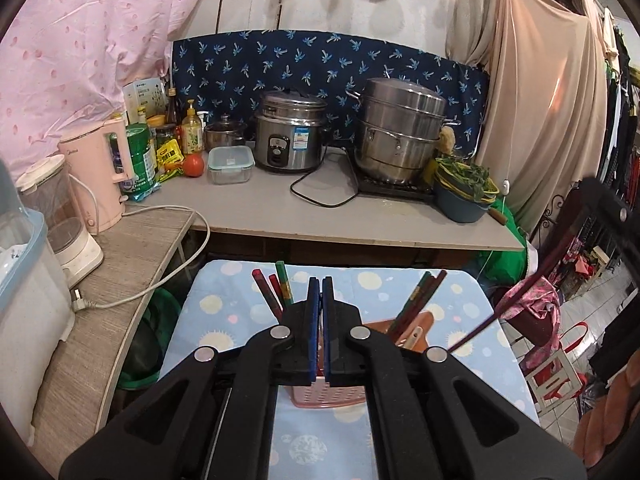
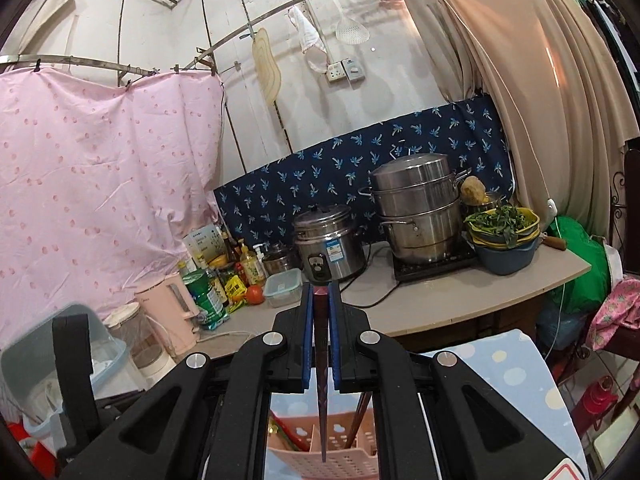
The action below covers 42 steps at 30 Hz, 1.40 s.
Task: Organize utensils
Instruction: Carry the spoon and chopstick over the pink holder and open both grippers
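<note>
Right gripper pinching one dark chopstick above one pink basket, left gripper pressed together empty, three chopsticks left of it, about three chopsticks right of it

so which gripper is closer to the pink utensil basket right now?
Right, as far as these views show. The right gripper holds a dark chopstick whose tip hangs over the pink basket. The left gripper is shut, empty, above the basket.

Even indoor light; glare streaks my view of the beige curtain; fisheye bending and dark vignette at edges; focus sharp.
</note>
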Each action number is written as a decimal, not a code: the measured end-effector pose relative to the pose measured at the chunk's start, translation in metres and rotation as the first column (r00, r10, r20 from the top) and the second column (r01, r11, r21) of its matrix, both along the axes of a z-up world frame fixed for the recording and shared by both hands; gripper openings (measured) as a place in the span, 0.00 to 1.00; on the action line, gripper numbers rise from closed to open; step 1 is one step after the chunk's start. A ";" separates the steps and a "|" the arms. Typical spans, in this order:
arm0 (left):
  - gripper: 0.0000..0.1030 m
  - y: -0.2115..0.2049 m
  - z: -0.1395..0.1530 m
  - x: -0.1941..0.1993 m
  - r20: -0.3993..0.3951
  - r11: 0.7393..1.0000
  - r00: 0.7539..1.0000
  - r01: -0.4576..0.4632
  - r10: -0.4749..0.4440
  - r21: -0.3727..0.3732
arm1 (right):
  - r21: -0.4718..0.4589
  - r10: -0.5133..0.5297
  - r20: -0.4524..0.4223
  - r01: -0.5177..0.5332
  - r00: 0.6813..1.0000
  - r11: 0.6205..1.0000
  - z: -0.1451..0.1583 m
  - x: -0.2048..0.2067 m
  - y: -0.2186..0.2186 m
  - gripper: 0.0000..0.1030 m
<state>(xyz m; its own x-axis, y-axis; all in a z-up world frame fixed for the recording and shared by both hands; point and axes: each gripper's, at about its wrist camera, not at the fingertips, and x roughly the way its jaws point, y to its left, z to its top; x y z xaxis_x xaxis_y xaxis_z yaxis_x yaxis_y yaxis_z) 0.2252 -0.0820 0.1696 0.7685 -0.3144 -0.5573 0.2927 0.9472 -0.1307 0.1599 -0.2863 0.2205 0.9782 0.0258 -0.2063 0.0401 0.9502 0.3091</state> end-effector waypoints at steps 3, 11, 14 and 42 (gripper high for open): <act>0.01 -0.003 -0.011 0.010 -0.018 1.000 1.000 0.007 -0.007 0.006 | 0.003 -0.006 -0.017 0.006 1.000 1.000 -0.009 0.020 -0.001 0.07; 0.01 -0.009 -0.040 0.025 -0.064 1.000 0.998 0.015 -0.014 0.019 | 0.016 0.016 -0.148 -0.014 0.989 1.000 -0.060 0.060 0.000 0.07; 0.01 -0.012 -0.049 0.028 -0.075 1.000 0.997 0.019 -0.017 0.023 | 0.021 0.028 -0.188 -0.025 0.982 0.999 -0.077 0.066 0.001 0.07; 0.46 -0.011 -0.064 -0.024 -0.057 0.995 0.996 -0.064 0.068 0.081 | -0.071 0.030 -0.350 -0.059 0.936 0.996 -0.118 -0.014 0.025 0.40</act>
<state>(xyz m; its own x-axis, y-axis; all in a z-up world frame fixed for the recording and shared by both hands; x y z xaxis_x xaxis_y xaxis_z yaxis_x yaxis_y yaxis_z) 0.2013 -0.0933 0.1054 0.7509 -0.2174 -0.6236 0.2232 0.9722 -0.0702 0.1458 -0.2618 0.1020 0.8428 0.0372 -0.5369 0.0888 0.9743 0.2070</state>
